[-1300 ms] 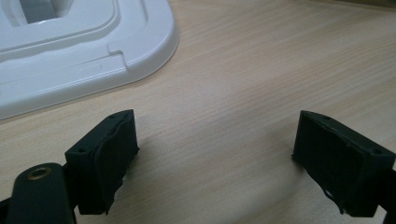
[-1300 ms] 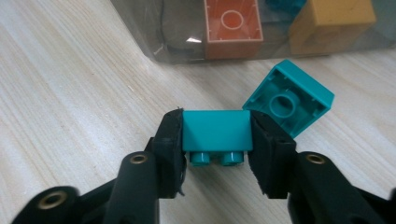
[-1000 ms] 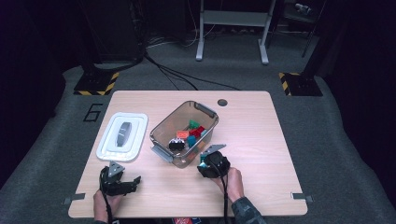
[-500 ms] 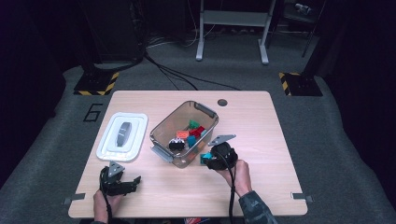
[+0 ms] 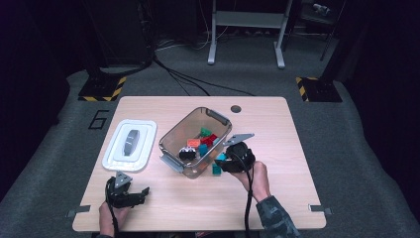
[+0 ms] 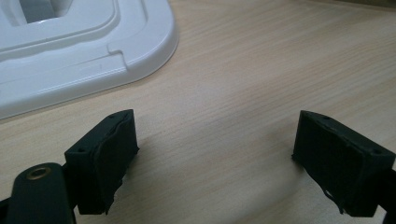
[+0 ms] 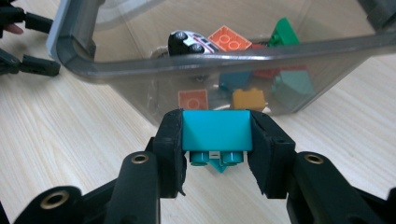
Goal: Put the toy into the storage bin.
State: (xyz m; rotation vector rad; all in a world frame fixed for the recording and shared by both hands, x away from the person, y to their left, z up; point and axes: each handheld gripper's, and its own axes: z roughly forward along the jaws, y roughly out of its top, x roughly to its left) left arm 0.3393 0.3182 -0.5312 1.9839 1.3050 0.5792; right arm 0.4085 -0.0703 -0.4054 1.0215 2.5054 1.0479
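A clear plastic bin sits tilted near the middle of the table in the high view. Inside it lie loose toy bricks: an orange one, a green one, red and teal ones seen through the wall, and a small white toy car near the close rim. In the right gripper view the bin's grey rim runs across the upper half of the frame.

The right gripper is pinching a teal brick between its pads, studs pointing down, just in front of the bin's near wall and lifted off the table. In the high view this gripper is at the bin's lower right side, close to its wall. A second teal brick lies on the table just below the held one.

To the left of the bin, in the high view, a white lid lies flat with a grey handle in its middle. Its corner fills the upper left of the left gripper view.

The left gripper has its jaws spread wide over bare wood, with nothing between them. In the high view it rests at the lower left of the table, below the lid and well apart from the bin.

A round hole marks the far edge of the table, behind the bin.
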